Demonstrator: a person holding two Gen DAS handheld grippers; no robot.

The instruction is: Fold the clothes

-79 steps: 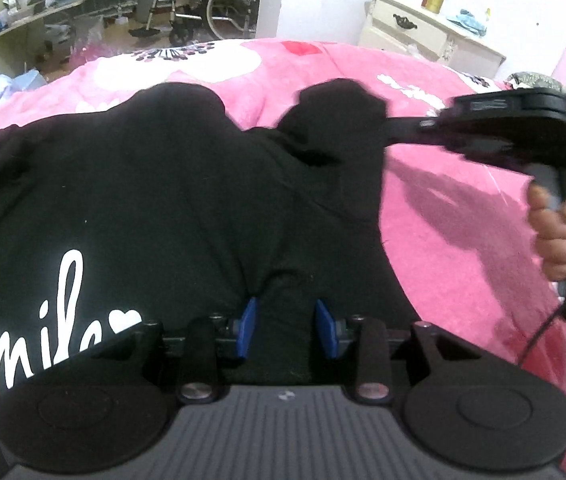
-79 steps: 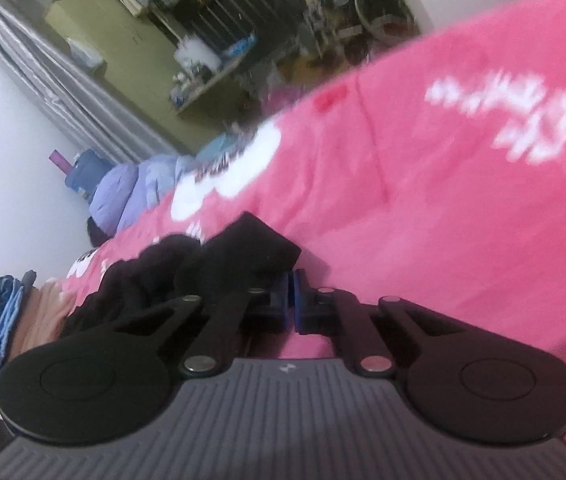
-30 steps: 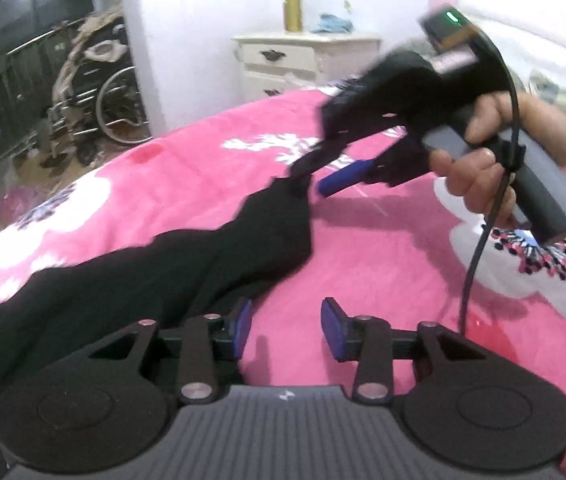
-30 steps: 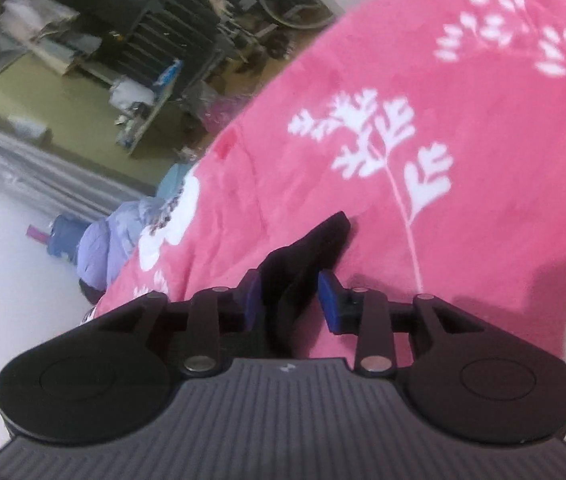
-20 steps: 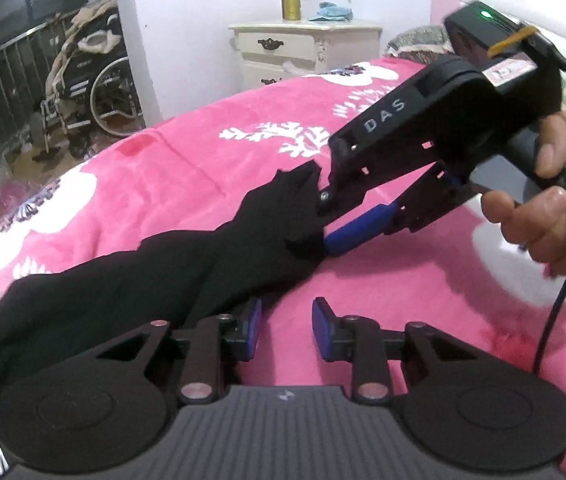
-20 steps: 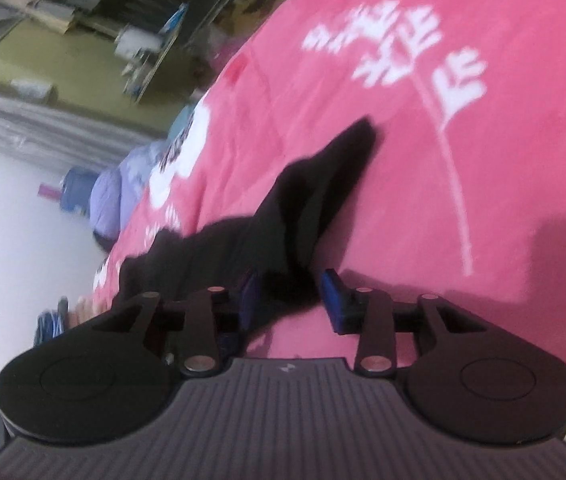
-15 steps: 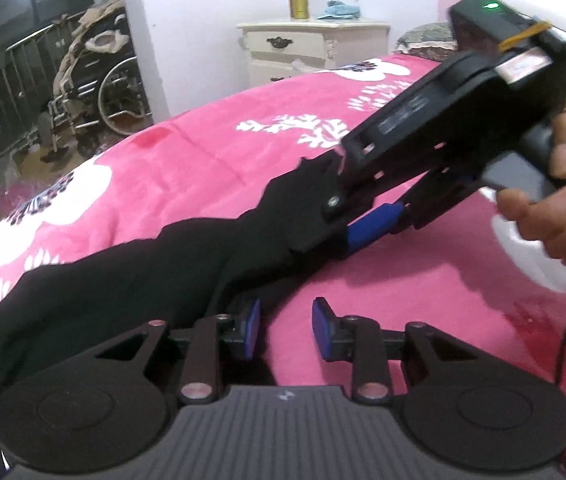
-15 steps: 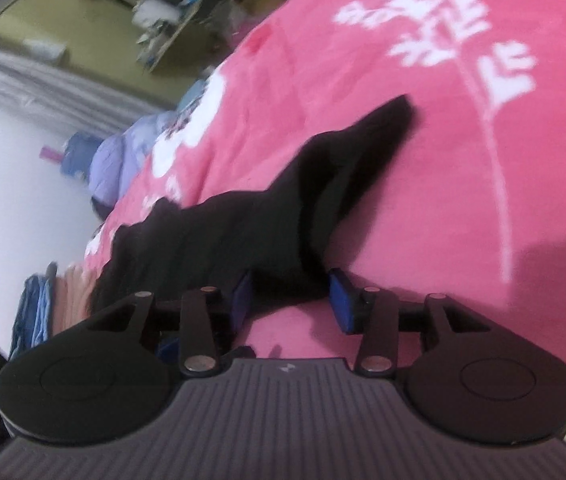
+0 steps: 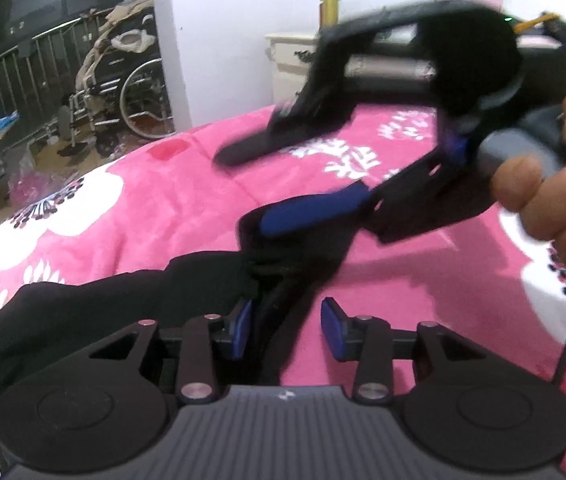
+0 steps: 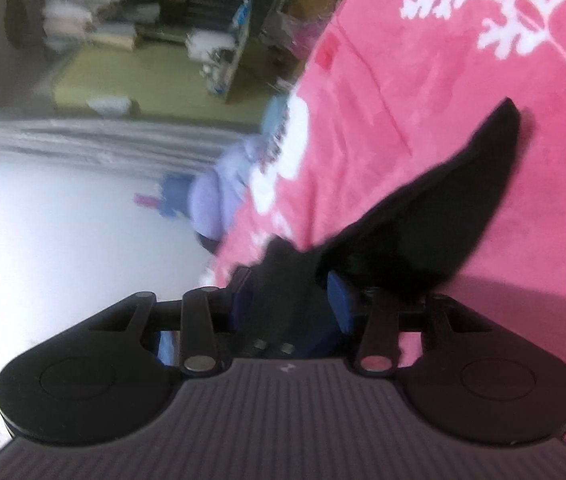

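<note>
In the left wrist view the left gripper sits at 6 o'clock with its blue pads spread wide; a strip of the black garment passes between them close to the left pad, but nothing is pinched, so this claw is released. The garment spreads from there toward 8 o'clock over the pink blanket, with one narrow end reaching up toward the centre. Just beyond, toward 2 o'clock, the right gripper hangs above that end, blurred, its upper finger and its lower blue-padded finger far apart, gripped at 3 o'clock by the person's right hand. In the right wrist view its blue pads likewise stand apart, with dark cloth between them and a black flap rising toward 1 o'clock; it too is released. Farther off, at 10 o'clock, stands a wheelchair, and at 12 o'clock a white nightstand carrying a green bottle.
</note>
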